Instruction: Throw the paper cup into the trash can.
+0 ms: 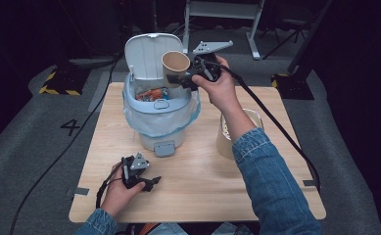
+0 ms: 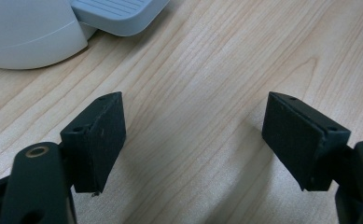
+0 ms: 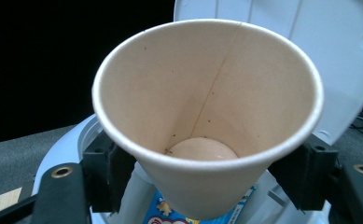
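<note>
A tan paper cup (image 1: 174,67) hangs over the open white pedal bin (image 1: 161,115), mouth tilted up toward the camera. My right gripper (image 1: 184,80) is shut on the paper cup's lower body; in the right gripper view the paper cup (image 3: 207,116) sits between both pads, empty inside. The bin's lid (image 1: 151,54) stands raised behind the cup, and colourful wrappers (image 1: 151,94) lie inside the liner. My left gripper (image 1: 151,182) rests low at the table's front left, open, with bare wood between its pads (image 2: 100,140).
A second tan cup or tub (image 1: 226,139) stands on the wooden table (image 1: 198,191) right of the bin, partly behind the right forearm. The bin's foot pedal (image 2: 118,14) lies just ahead of the left gripper. Cables trail off both sides of the table.
</note>
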The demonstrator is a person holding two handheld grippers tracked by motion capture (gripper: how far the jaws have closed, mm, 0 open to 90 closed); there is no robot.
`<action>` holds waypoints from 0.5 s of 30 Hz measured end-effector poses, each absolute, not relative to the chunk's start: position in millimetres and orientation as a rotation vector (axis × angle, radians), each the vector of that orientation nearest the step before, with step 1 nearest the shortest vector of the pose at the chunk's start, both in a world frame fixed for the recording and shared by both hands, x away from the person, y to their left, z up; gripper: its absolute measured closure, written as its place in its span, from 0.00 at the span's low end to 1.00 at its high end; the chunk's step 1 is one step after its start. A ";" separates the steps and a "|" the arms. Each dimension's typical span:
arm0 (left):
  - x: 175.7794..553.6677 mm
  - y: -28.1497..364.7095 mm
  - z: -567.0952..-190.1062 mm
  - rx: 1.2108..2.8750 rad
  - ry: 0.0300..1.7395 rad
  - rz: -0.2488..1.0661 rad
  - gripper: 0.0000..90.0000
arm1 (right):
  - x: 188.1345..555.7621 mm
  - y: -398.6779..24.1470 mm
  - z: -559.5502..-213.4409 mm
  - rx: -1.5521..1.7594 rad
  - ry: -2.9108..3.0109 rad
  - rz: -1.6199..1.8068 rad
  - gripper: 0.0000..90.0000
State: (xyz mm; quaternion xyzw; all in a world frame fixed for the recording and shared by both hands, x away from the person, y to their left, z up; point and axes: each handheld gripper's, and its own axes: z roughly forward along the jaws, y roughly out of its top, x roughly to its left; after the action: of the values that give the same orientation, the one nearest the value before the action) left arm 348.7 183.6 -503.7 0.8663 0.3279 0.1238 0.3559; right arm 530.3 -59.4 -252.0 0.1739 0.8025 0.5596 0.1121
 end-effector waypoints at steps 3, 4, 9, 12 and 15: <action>348.8 183.7 -503.7 2.238 0.847 0.319 0.25 | 530.7 -53.8 -253.9 0.506 2.382 1.615 0.32; 348.8 183.7 -503.7 2.238 0.846 0.319 0.25 | 530.7 -51.4 -255.2 0.509 2.383 1.615 0.32; 348.7 183.7 -503.7 2.238 0.847 0.319 0.25 | 532.7 -42.7 -262.1 0.512 2.424 1.543 0.32; 348.9 183.7 -503.7 2.237 0.845 0.321 0.25 | 532.7 -38.3 -265.5 0.509 2.441 1.536 0.31; 348.9 183.7 -503.7 2.237 0.845 0.320 0.25 | 532.5 -33.0 -269.2 0.496 2.460 1.501 0.31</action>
State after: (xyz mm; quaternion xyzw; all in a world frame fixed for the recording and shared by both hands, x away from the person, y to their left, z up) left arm 348.9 183.7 -503.7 0.8662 0.3273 0.1241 0.3566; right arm 532.5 -33.0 -269.2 0.1687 0.8363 0.5103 0.1082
